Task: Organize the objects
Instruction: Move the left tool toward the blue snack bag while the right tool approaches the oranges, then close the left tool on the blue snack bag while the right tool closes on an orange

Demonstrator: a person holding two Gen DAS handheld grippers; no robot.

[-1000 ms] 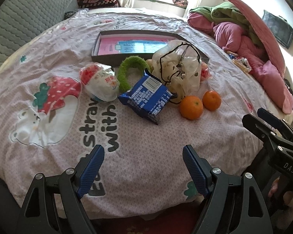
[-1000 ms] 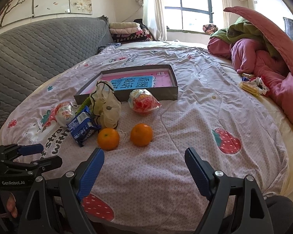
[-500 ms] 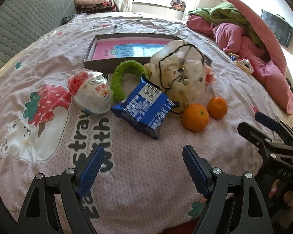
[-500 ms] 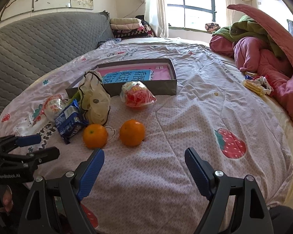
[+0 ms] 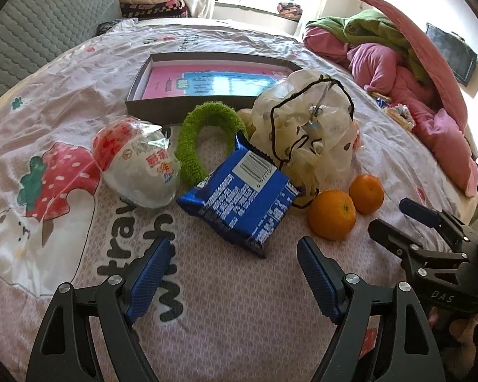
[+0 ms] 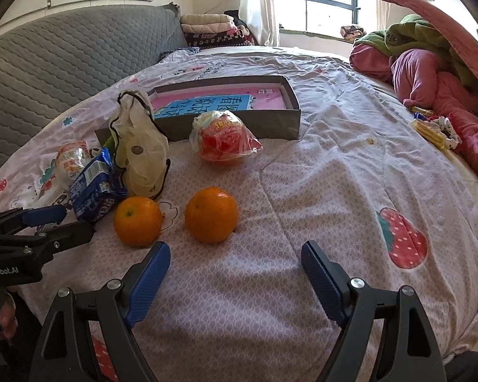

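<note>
Left tool (image 5: pixel 229 273): held wide, empty, above the bed (image 5: pixel 239 312); blue snack packet (image 5: pixel 239 199) lies just ahead. Right tool (image 6: pixel 235 273): held wide, empty; two oranges (image 6: pixel 211 214) are found just ahead, before the grey box (image 6: pixel 239 122).

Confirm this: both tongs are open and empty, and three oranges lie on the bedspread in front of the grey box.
Wrong count: two round oranges, not three, as the right wrist view shows. Both tongs, left and right, are open and empty, before the shallow grey cardboard box.
</note>
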